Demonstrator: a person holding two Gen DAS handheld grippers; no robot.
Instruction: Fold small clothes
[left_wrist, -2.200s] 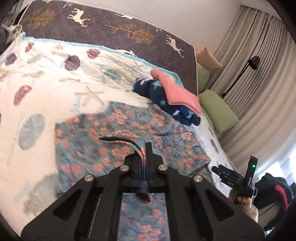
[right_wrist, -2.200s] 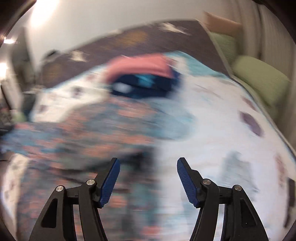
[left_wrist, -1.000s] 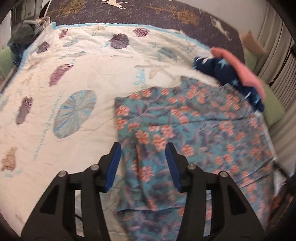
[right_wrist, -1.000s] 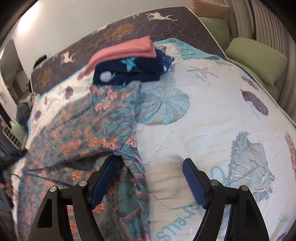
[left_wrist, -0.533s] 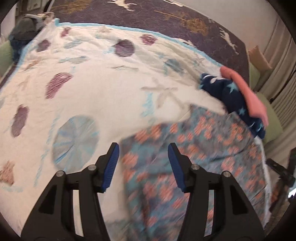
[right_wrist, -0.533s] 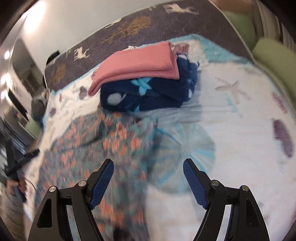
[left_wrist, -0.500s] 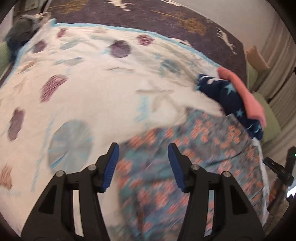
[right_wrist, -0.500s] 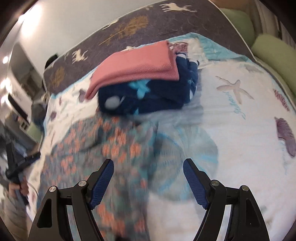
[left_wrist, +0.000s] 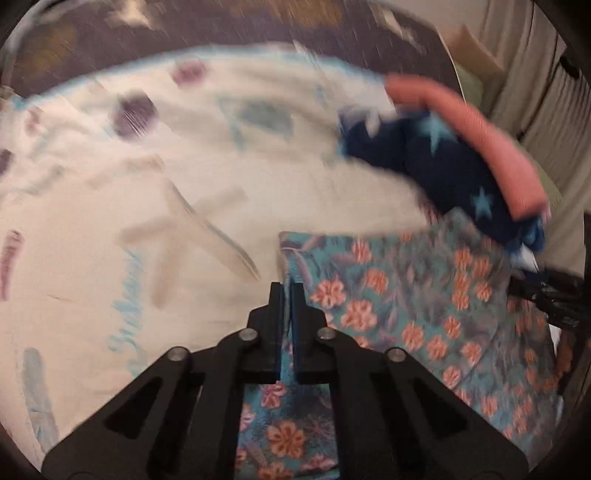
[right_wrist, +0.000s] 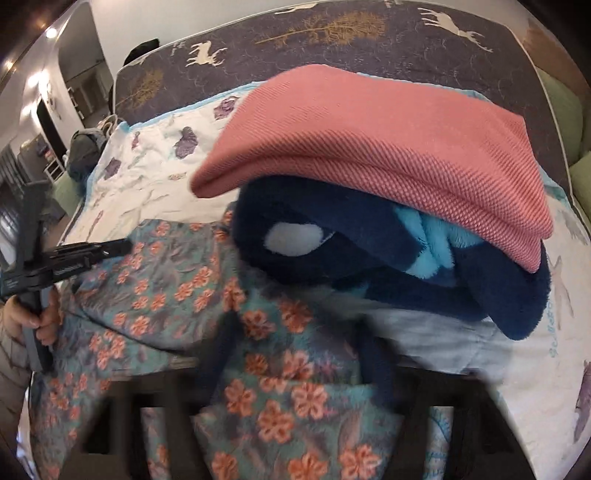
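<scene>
The teal cotton garment with orange flowers (left_wrist: 406, 306) lies flat on the white seashell-print bedspread (left_wrist: 147, 221); its far corner touches a folded pile, a navy star fleece (right_wrist: 369, 266) under a pink knitted cloth (right_wrist: 369, 140); the left gripper (left_wrist: 287, 295) is clamped on the garment's edge; the right gripper (right_wrist: 295, 350), blurred, is closing over the garment.

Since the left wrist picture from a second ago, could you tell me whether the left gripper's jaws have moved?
Yes. The left gripper stood open over the floral garment; its jaws have come together, pinching the garment's corner, near the stack with the pink cloth.
</scene>
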